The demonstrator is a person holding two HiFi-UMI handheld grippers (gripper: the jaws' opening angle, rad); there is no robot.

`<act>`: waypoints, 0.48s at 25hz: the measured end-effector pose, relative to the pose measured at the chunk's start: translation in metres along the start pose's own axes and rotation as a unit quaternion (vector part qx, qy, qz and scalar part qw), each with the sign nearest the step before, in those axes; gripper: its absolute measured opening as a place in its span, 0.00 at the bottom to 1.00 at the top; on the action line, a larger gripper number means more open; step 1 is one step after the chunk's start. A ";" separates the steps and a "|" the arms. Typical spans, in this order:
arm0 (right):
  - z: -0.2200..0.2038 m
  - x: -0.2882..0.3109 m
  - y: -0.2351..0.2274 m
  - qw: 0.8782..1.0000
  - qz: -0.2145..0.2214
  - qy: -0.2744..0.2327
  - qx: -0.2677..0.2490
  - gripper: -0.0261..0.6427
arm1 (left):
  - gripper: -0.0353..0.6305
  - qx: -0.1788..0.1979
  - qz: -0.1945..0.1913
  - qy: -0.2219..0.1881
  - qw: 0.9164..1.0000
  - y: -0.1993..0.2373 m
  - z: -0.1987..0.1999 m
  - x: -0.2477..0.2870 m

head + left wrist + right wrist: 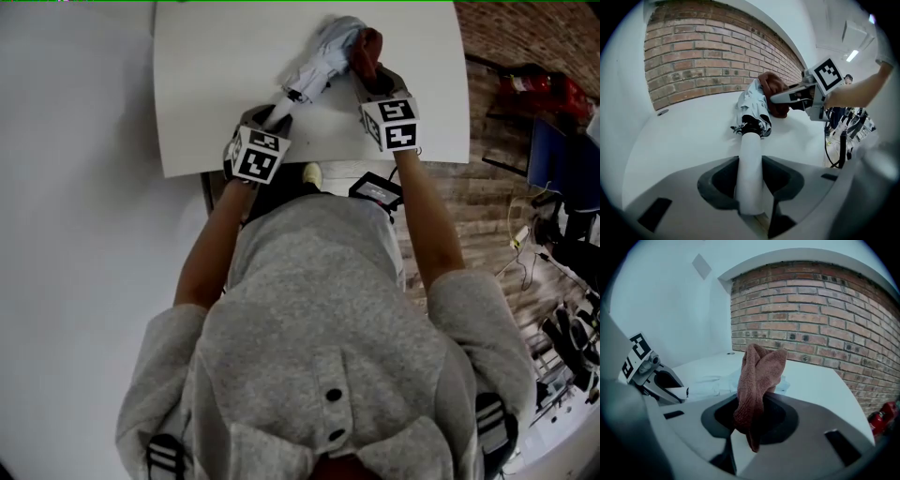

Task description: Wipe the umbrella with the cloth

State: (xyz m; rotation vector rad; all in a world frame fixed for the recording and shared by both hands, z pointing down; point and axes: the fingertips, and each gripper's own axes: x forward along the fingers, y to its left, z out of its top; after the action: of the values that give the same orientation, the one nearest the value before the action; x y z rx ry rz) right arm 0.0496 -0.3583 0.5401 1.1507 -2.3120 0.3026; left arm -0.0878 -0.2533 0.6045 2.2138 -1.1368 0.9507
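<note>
**Both grippers loaded at the umbrella**

Head view: the folded umbrella (323, 64) lies on the white table (206, 94), with the cloth (367, 49) against its canopy.
Left gripper view: the left gripper (750, 187) clamps its jaws on the umbrella's handle (750, 164).
Right gripper view: the right gripper (751, 420) pinches the reddish-brown cloth, which stands upright between its jaws.

The folded umbrella (323, 58), pale grey-blue with a white cylindrical handle (750, 173), is lying slantwise on the white table (206, 84), its handle sitting clamped between the jaws of the left gripper (272, 117). The reddish-brown terry cloth (758, 376) is hanging bunched from the right gripper (377, 82) and resting against the umbrella's far end.
</note>
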 end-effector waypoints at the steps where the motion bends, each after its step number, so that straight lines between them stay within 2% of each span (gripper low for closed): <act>1: -0.002 0.001 0.006 1.000 0.006 0.001 -0.003 0.19 | 0.29 0.001 0.000 -0.001 1.000 0.000 0.000 0.000; 9: -0.013 0.006 0.055 0.998 0.057 0.000 0.001 0.19 | 0.29 0.005 0.001 -0.003 1.000 0.000 -0.004 0.002; 12: -0.013 0.004 0.062 0.998 0.062 -0.004 0.009 0.19 | 0.29 0.005 0.002 -0.005 1.000 -0.001 -0.003 0.002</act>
State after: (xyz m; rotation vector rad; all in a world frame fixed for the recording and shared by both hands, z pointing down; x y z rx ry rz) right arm 0.0036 -0.3177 0.5549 1.0194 -2.3965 0.3659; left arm -0.0870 -0.2520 0.6076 2.2273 -1.1432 0.9501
